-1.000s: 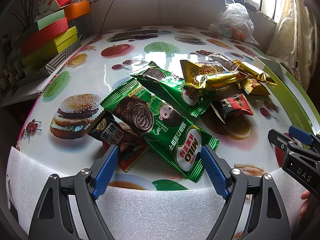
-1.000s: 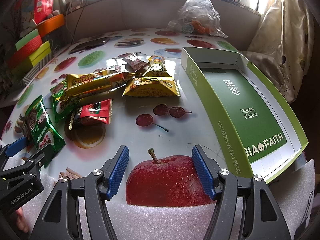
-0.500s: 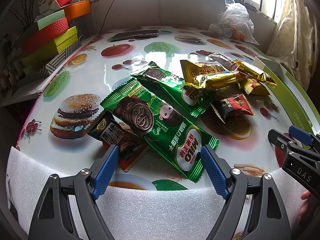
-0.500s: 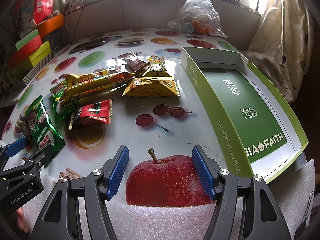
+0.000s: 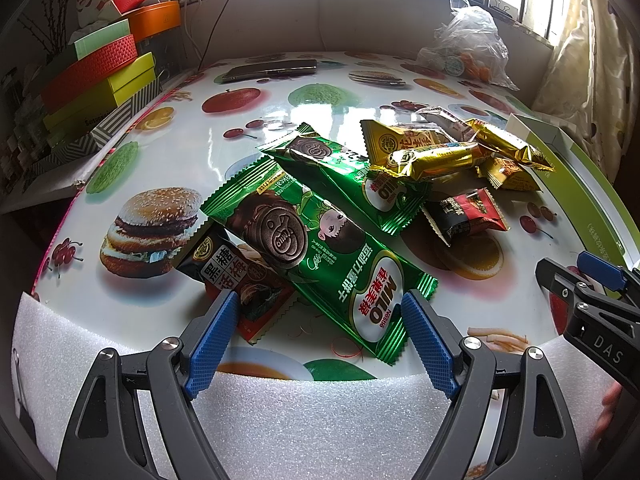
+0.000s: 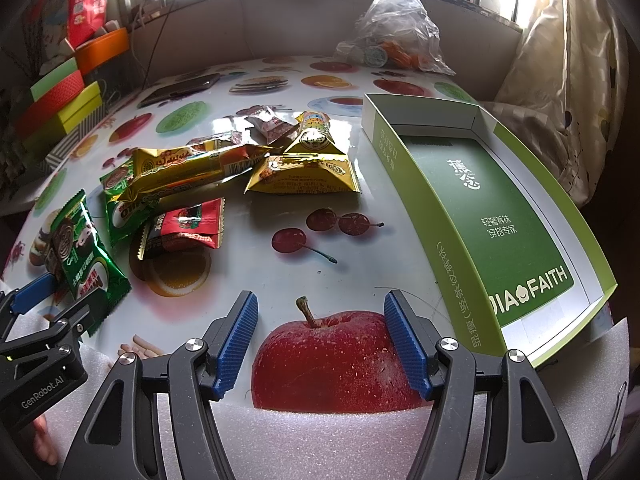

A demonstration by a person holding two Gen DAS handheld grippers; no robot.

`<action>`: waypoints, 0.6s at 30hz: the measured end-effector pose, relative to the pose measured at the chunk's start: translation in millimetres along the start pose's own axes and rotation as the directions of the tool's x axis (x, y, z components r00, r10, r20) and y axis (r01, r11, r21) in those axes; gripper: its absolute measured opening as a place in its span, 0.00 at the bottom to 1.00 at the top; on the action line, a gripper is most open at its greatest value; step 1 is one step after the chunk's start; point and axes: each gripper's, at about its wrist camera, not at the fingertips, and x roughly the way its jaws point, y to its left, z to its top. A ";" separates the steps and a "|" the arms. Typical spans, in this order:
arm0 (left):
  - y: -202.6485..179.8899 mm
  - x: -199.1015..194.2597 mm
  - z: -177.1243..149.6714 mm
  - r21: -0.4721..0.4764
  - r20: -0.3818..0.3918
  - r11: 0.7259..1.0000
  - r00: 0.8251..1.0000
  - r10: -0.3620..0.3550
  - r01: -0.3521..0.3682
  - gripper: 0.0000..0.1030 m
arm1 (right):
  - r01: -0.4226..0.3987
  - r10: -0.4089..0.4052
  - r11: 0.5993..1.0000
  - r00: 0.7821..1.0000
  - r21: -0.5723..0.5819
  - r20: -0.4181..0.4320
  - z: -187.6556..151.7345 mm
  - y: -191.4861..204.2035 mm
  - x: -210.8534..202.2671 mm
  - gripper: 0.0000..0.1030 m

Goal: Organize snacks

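Fingers (image 5: 224, 328) of both grippers wide apart and empty, snack pile (image 5: 384, 184) unmoved, same as a second ago.

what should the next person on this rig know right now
Left gripper: open, holding nothing, nearest green Milo pack just ahead of its fingers.
Right gripper: open, holding nothing, over the printed apple, beside the green box.
Snacks: all loose in a pile on the table: second Milo pack, gold packs, red pack, brown-sugar pack tucked under the near Milo pack.
Done: nothing; the box is empty.
Left: move every snack, likely into the box.
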 end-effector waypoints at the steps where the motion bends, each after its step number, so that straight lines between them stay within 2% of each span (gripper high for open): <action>1: 0.4 -0.1 0.0 0.000 0.000 1.000 1.000 -0.001 0.001 0.81 | 0.001 -0.001 1.000 1.000 -0.001 0.000 0.2 0.1 0.1 0.64; 6: 1.2 -1.2 0.6 0.011 -0.008 1.000 1.000 -0.003 0.003 0.81 | -0.001 0.001 1.000 1.000 -0.001 -0.004 -0.1 -0.4 -0.1 0.64; 9: 5.5 -3.9 2.1 0.039 -0.041 0.998 0.998 -0.039 0.041 0.81 | -0.016 0.015 1.000 1.000 -0.019 -0.008 1.1 0.2 -1.5 0.64; 12: 12.1 -8.3 3.3 0.026 -0.039 0.998 0.997 -0.065 0.066 0.81 | -0.010 0.012 0.999 0.998 -0.049 0.058 4.5 5.5 -14.6 0.64; 14: 14.2 -15.9 4.4 0.043 -0.019 0.998 0.998 -0.054 0.055 0.81 | -0.049 0.053 0.997 0.996 -0.066 0.069 9.2 10.7 -21.3 0.64; 18: 25.7 -29.2 5.8 0.037 -0.006 0.995 0.996 -0.089 0.089 0.81 | -0.131 0.137 0.986 0.989 -0.100 0.059 15.7 26.9 -25.2 0.64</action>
